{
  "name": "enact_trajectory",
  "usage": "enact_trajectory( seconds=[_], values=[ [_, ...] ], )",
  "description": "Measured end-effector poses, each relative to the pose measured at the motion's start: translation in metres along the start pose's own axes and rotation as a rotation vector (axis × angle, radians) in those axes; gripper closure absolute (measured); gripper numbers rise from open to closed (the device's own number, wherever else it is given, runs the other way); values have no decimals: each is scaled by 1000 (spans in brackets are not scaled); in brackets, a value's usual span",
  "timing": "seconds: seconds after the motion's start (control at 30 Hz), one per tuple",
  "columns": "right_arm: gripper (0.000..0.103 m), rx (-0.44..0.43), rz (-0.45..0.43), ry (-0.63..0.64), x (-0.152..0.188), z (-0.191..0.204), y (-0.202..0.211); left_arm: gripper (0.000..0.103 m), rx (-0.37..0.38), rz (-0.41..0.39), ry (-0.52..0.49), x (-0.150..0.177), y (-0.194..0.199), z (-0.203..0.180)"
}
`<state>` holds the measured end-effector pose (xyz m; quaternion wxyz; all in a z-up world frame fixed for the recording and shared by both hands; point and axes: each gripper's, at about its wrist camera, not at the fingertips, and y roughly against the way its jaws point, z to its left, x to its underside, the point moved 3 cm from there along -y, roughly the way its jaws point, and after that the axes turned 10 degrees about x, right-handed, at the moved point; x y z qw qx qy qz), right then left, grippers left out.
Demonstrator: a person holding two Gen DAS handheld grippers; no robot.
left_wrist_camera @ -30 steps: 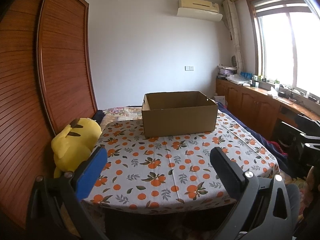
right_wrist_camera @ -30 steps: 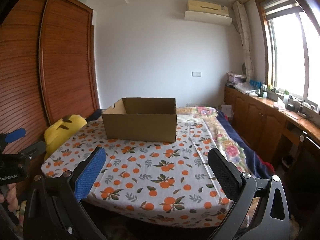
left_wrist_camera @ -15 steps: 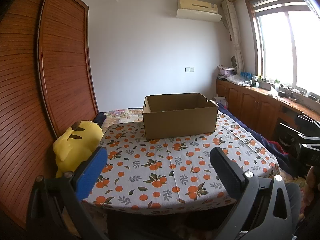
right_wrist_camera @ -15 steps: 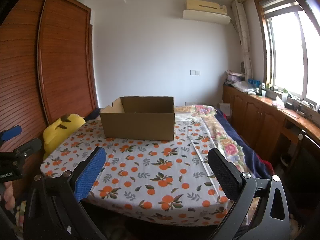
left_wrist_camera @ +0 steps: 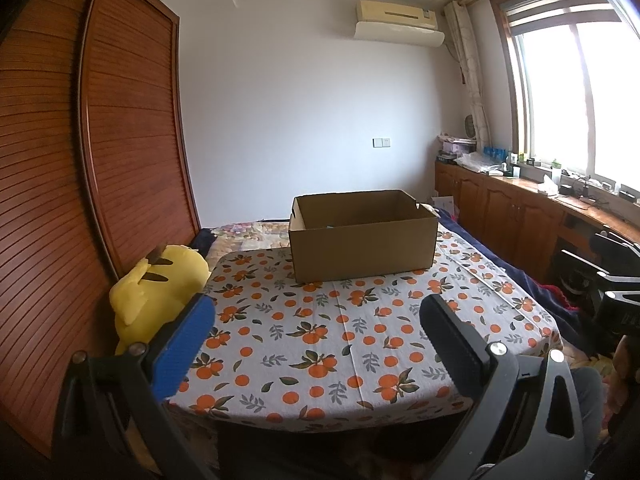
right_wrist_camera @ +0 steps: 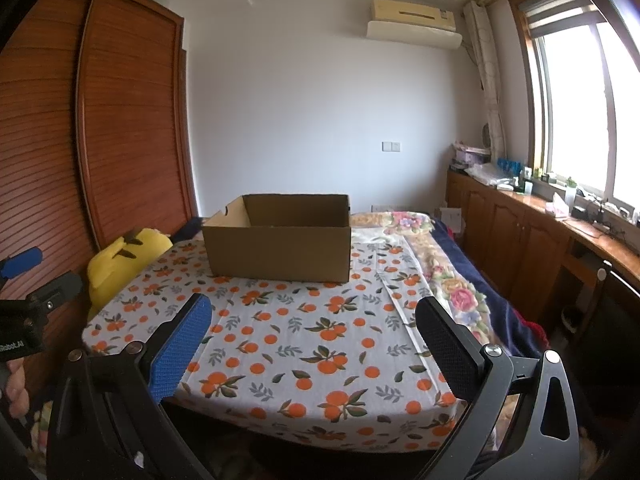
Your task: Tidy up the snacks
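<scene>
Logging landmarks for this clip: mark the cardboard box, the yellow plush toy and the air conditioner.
cardboard box [left_wrist_camera: 362, 250], left wrist view, front wall.
yellow plush toy [left_wrist_camera: 154, 296], left wrist view, head.
air conditioner [right_wrist_camera: 414, 20], right wrist view, front panel.

Brown cardboard box [left_wrist_camera: 362, 252], top open, upright on far end of orange-print tablecloth [left_wrist_camera: 340, 340]

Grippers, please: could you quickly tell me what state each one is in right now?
Left gripper: open, holding nothing, above the near edge of the table.
Right gripper: open, holding nothing, also short of the cardboard box.
</scene>
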<state>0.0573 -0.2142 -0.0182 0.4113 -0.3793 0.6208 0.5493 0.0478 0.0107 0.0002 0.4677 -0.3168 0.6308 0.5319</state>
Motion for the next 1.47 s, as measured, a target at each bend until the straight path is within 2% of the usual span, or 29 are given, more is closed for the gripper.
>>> enact_trajectory(
  seconds=[1.47],
  values=[
    [0, 0, -4, 1, -2, 1, 2, 0, -5, -3, -1, -2, 2, 1]
  ],
)
